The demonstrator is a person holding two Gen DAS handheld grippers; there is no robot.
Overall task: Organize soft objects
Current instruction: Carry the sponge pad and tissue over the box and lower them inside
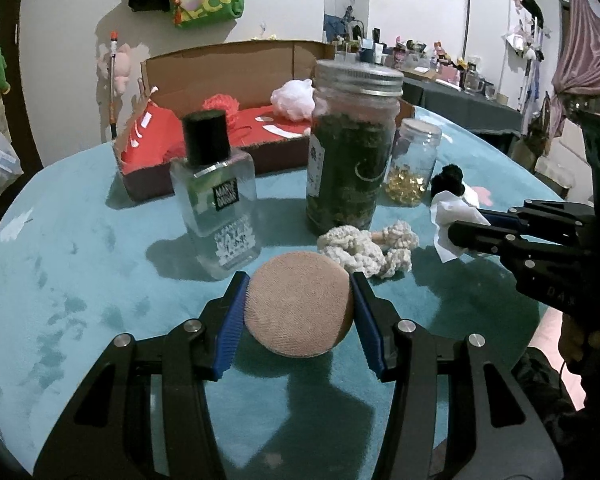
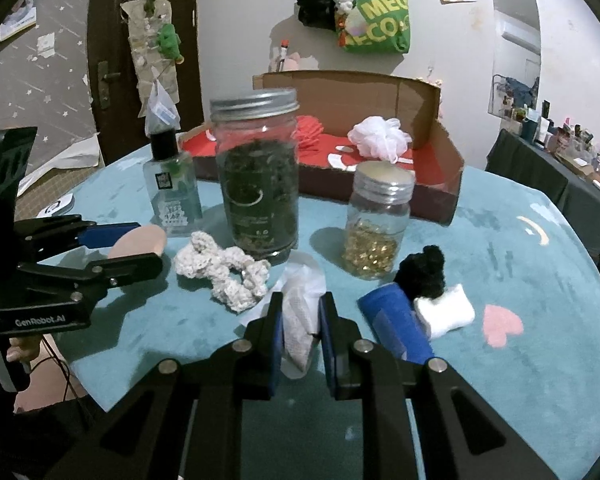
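Note:
My left gripper (image 1: 298, 312) is shut on a round tan puff (image 1: 298, 304), lifted just off the teal table; the same puff (image 2: 140, 242) shows edge-on between the left gripper's (image 2: 148, 246) jaws in the right wrist view. My right gripper (image 2: 300, 320) is shut on a white tissue (image 2: 298, 312), also seen as a crumpled white tissue (image 1: 448, 216) at the right gripper (image 1: 466, 226). A cream crocheted scrunchie (image 1: 370, 248) (image 2: 224, 272) lies between them. A black scrunchie (image 2: 424, 270), a blue roll (image 2: 396, 328) and a white pad (image 2: 446, 310) lie to the right.
A cardboard box (image 2: 428, 100) with a red lining holds a white mesh puff (image 2: 380, 136) and a red one at the back. A tall jar of dark leaves (image 2: 258, 180), a small jar of gold capsules (image 2: 378, 224) and a clear bottle (image 1: 216, 208) stand mid-table.

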